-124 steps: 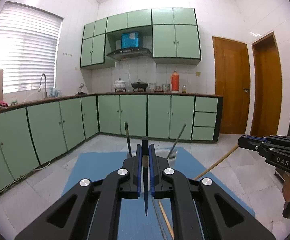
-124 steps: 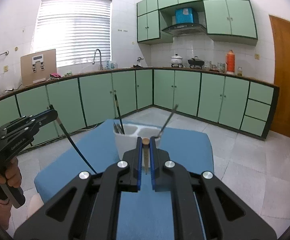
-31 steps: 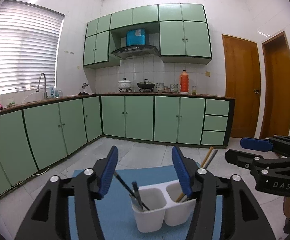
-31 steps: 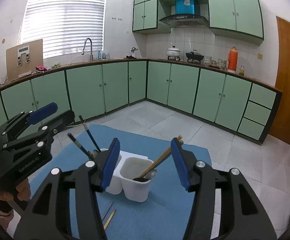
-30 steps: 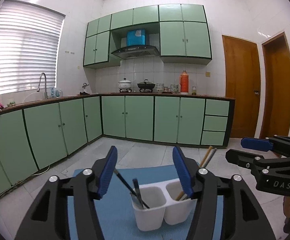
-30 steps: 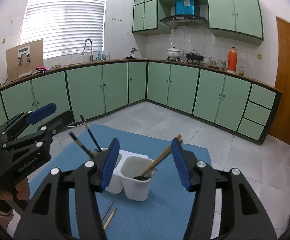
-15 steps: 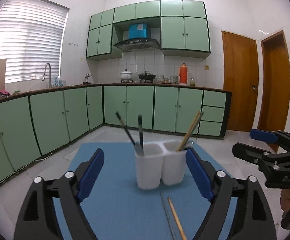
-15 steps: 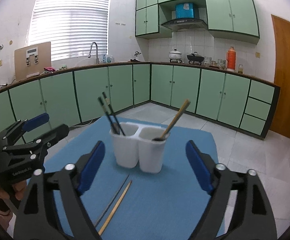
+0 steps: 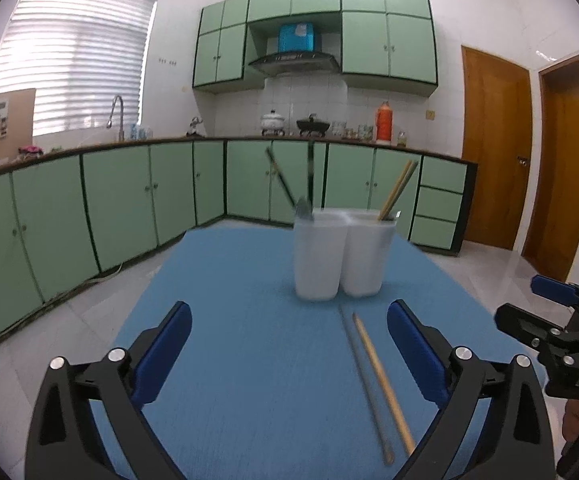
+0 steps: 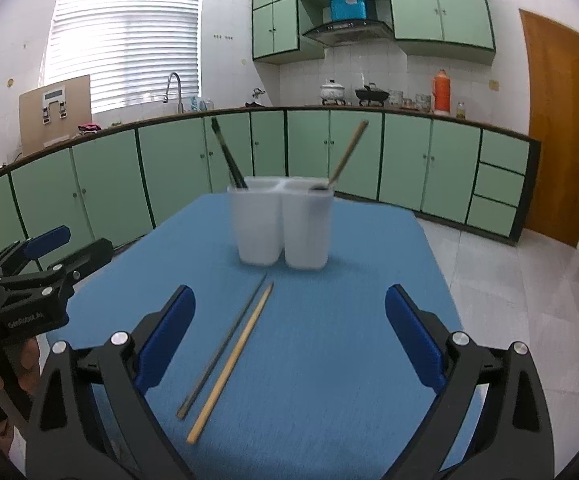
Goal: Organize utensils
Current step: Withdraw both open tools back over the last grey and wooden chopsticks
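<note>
Left tool [image 9: 289, 356] wide apart; white holder [image 9: 339, 254] blurred (contents indistinct).

A white two-cup holder [image 10: 283, 224] stands on a plain blue mat [image 10: 329, 340]; one chopstick [image 10: 231, 362] is tan, the other chopstick [image 10: 223, 346] dark grey; cabinets [image 10: 169, 168] are pale green.

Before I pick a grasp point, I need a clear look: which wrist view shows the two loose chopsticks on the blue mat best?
The right wrist view: the wooden chopstick and dark chopstick lie sharp, whole and unblocked. The left wrist view shows both blurred, their near ends close to its right finger.
</note>
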A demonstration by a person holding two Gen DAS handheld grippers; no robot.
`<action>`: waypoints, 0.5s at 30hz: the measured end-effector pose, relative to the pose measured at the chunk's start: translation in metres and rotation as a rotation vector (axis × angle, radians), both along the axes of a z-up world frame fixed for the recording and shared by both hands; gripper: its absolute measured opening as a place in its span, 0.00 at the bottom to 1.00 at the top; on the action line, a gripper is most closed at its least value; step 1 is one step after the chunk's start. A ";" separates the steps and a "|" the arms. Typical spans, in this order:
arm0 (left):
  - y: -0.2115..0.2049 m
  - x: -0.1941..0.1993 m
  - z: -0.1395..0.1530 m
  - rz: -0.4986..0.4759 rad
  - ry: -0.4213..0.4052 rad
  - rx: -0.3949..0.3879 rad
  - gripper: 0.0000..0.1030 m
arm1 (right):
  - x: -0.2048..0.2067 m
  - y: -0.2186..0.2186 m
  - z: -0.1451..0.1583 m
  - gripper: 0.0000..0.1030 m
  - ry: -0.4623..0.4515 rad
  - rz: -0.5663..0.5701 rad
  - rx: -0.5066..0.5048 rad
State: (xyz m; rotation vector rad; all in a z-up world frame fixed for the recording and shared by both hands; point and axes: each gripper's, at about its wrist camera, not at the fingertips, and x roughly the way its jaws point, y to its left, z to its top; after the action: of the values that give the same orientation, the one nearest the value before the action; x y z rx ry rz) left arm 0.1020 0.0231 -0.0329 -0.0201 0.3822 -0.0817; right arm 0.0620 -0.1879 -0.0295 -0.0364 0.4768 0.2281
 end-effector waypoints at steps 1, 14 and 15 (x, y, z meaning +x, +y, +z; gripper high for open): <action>0.002 -0.004 -0.007 0.009 0.011 0.005 0.93 | -0.004 0.000 -0.006 0.90 0.003 -0.012 0.002; 0.021 -0.042 -0.070 0.069 0.095 0.032 0.93 | -0.057 0.031 -0.079 0.79 0.002 -0.071 -0.022; 0.022 -0.043 -0.072 0.074 0.096 0.032 0.93 | -0.061 0.035 -0.084 0.77 -0.009 -0.070 -0.026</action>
State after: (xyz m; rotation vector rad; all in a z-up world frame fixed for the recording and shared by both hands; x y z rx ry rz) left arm 0.0586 0.0455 -0.1050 -0.0061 0.4787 -0.0016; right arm 0.0012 -0.1532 -0.1133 -0.0461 0.4716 0.1526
